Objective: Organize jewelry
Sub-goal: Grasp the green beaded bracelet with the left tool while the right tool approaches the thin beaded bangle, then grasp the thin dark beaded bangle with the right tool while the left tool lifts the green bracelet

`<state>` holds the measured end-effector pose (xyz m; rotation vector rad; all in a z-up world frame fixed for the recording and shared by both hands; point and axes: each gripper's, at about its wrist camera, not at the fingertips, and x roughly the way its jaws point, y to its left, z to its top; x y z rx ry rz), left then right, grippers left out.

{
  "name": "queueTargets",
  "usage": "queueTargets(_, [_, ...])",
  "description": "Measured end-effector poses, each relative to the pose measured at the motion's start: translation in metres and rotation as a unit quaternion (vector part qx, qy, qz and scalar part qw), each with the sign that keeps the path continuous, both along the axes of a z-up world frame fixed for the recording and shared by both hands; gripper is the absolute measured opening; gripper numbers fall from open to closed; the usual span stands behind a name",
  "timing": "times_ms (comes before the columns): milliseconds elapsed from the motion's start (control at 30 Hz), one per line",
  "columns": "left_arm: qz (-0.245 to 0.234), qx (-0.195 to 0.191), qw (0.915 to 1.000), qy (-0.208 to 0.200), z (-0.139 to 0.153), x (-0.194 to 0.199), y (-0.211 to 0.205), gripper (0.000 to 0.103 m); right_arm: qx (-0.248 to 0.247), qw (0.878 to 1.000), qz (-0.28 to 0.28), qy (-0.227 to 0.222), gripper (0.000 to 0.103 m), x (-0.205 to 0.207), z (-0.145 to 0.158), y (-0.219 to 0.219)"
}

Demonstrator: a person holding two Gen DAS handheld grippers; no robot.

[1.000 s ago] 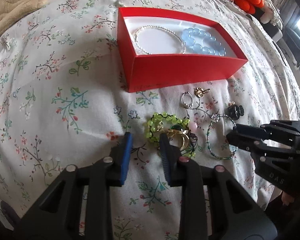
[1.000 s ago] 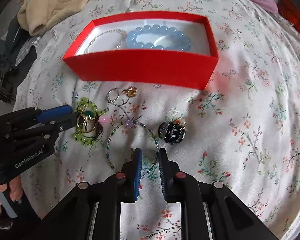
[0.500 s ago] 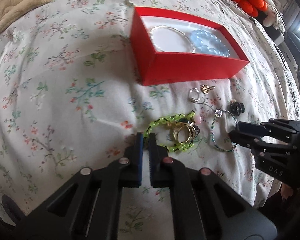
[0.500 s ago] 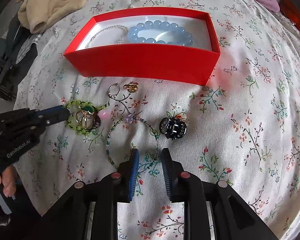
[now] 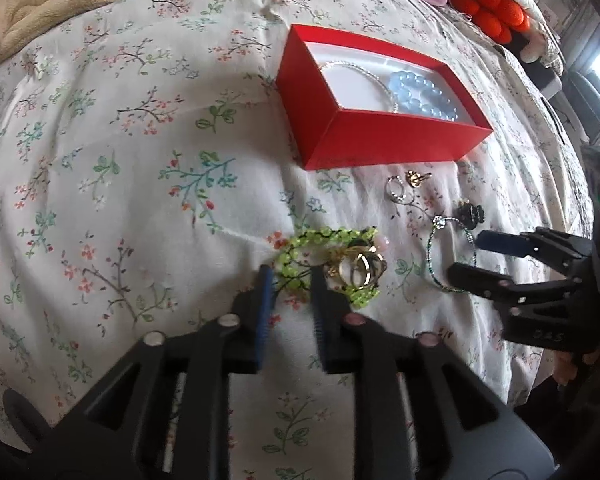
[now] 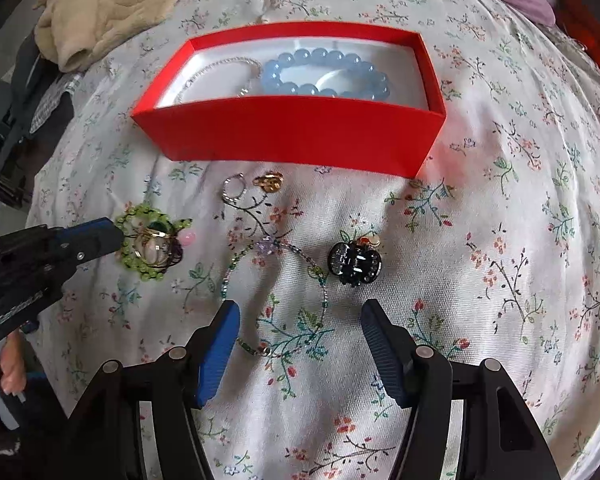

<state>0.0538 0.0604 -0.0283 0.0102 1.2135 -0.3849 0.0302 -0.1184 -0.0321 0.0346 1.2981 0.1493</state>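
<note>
Black plastic with blue ribbed pads, the right hand-held gripper (image 6: pixel 298 320) sits nearest, its jaws spread wide over the near arc of a thin bracelet of tiny green and purple seed beads (image 6: pixel 274 292) lying flat on the floral-print bedsheet (image 6: pixel 480 264). Just right of that bracelet's far side rests a small black claw hair clip (image 6: pixel 354 261). To the left, the left hand-held gripper (image 5: pixel 290 280) has its jaws a little apart around the near edge of a lime-green beaded bracelet (image 5: pixel 300 258), which is tangled with a cluster of gold rings (image 5: pixel 358 270) and a pink bead (image 6: pixel 189 237). Lettering on the left gripper's side is too blurred to read; the right one's body shows faint characters like "DAS". Farther on lie a small silver ring (image 6: pixel 233 188) and a small gold charm (image 6: pixel 269 181), side by side. Beyond them stands an open red cardboard box (image 6: pixel 296 130) with white lining, holding a pale blue round-bead bracelet (image 6: pixel 326 74) and a thin silver bead chain (image 6: pixel 216 72). A beige quilted blanket (image 6: pixel 112 0) lies at the far left.
</note>
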Motion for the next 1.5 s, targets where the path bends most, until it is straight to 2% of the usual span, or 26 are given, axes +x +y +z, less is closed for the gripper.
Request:
queueTargets(233, [-0.002,0.030,0.9996,0.002,-0.009,0.006,-0.008,0.026,-0.026,1.000,0.004,-0.007,0.060,0.004,-0.006,0.012])
queueTargets(367, [-0.002,0.031,0.9995,0.002,-0.010,0.006,-0.009,0.026,-0.025,1.000,0.004,-0.009,0.047,0.004,-0.005,0.012])
queueTargets(400, [-0.002,0.031,0.9995,0.002,-0.010,0.007,-0.010,0.024,-0.022,1.000,0.003,-0.009,0.044,0.004,-0.004,0.012])
queueTargets(433, [-0.001,0.034,0.9994,0.002,-0.010,0.008,-0.010,0.016,-0.019,1.000,0.003,-0.009,0.041,0.005,-0.004,0.012])
queueTargets(500, [0.004,0.034,0.9994,0.004,-0.011,0.009,-0.010,0.008,-0.014,1.000,0.004,-0.008,0.032,0.006,-0.004,0.009])
queueTargets(533, [0.009,0.030,0.9995,0.007,-0.011,0.011,-0.010,0.006,-0.008,1.000,0.006,-0.007,0.028,0.007,-0.004,0.009])
queueTargets(600, [0.014,0.022,0.9996,0.009,-0.010,0.012,-0.008,0.006,0.002,1.000,0.012,-0.005,0.013,0.006,-0.003,0.009])
queueTargets(767, [0.008,-0.017,0.9997,0.013,0.000,0.008,-0.007,0.006,0.000,1.000,0.025,-0.011,0.005,0.005,0.003,0.016])
queueTargets(1000, [0.000,-0.079,0.9968,-0.003,0.024,-0.001,-0.007,0.006,0.008,0.999,0.018,-0.033,0.004,0.003,0.020,0.011])
queueTargets(1200, [-0.003,-0.105,0.9942,-0.023,0.041,-0.002,-0.012,0.006,0.023,0.999,0.015,-0.044,0.006,0.001,0.030,0.007])
queueTargets(1233, [-0.003,-0.107,0.9939,-0.026,0.044,-0.003,-0.013,0.006,0.019,0.999,0.010,-0.044,0.008,0.001,0.030,0.006])
queueTargets(1267, [-0.004,-0.110,0.9935,-0.030,0.048,-0.004,-0.013,0.006,0.014,0.999,0.006,-0.042,0.014,0.001,0.030,0.005])
queueTargets(1433, [-0.012,-0.131,0.9904,-0.043,0.062,-0.009,-0.021,0.006,0.024,0.999,0.001,-0.025,0.024,-0.004,0.030,0.000])
queueTargets(1467, [-0.013,-0.136,0.9897,-0.044,0.064,-0.011,-0.021,0.006,0.027,0.999,0.001,-0.022,0.029,-0.005,0.029,0.000])
queueTargets(1500, [-0.015,-0.140,0.9890,-0.045,0.067,-0.012,-0.021,0.006,0.029,0.999,0.002,-0.020,0.041,-0.006,0.029,0.001])
